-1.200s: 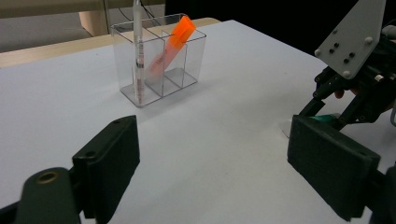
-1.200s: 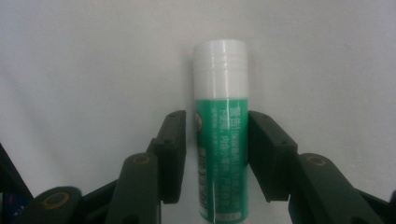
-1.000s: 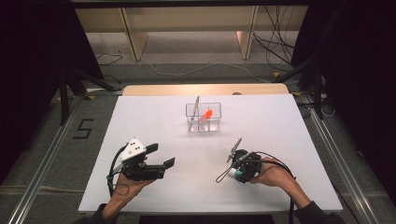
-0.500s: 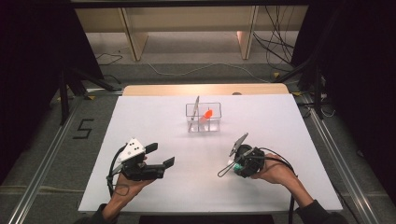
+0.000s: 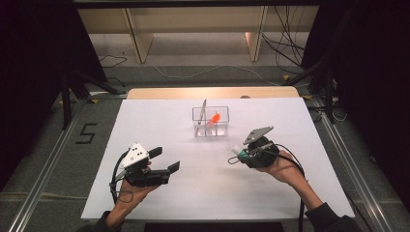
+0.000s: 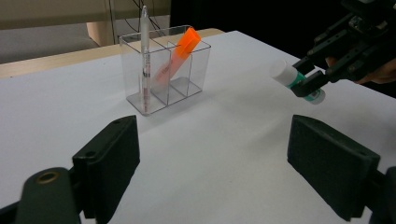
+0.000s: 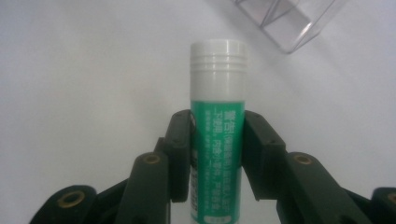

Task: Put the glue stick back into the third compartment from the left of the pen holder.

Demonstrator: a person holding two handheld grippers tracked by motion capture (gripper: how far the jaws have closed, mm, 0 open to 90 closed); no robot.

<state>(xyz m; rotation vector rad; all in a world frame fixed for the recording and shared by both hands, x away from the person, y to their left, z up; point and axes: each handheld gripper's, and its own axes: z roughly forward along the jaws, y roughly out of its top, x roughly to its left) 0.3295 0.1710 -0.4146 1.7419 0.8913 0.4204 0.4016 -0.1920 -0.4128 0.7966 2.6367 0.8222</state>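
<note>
A clear divided organizer (image 5: 223, 110) stands at the middle back of the white table. A white pen (image 5: 203, 110) stands upright in it and an orange marker (image 5: 215, 117) leans in it. My right gripper (image 5: 240, 153) is shut on a green-and-white glue stick (image 5: 235, 150), held off the table, front right of the organizer. In the right gripper view the glue stick (image 7: 218, 107) stands between the pads (image 7: 180, 154), white cap outward. My left gripper (image 5: 168, 159) stands open and empty at the front left. The left gripper view has the organizer (image 6: 190, 74), pen (image 6: 144, 51), marker (image 6: 181, 49) and held glue stick (image 6: 297, 81).
The white table (image 5: 159, 111) has bare surface around the organizer. A wooden shelf unit (image 5: 193, 24) and cables lie on the floor beyond the far edge. Metal rails (image 5: 48, 164) run along both sides, and a "5" mark (image 5: 86, 134) is on the floor at left.
My right gripper has risen and moved a little toward the organizer, carrying the glue stick. The left gripper has stayed where it was.
</note>
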